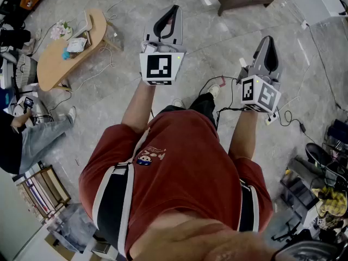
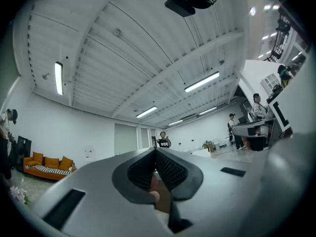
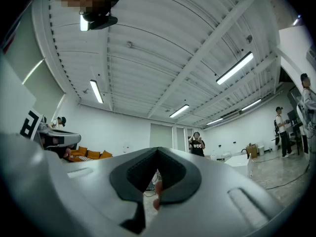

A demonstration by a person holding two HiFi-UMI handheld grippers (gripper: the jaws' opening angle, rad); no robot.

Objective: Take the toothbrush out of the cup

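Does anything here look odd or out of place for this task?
Yes: no cup or toothbrush shows in any view. The left gripper and the right gripper are both shut on nothing and held up in the air in front of the person.

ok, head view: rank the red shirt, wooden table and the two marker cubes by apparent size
1. red shirt
2. wooden table
3. left marker cube and right marker cube: near alike. The left looks slightly bigger, but that may only be nearness to the camera, so I've left them unranked.

A person in jeans is cut off by the head view's left edge.
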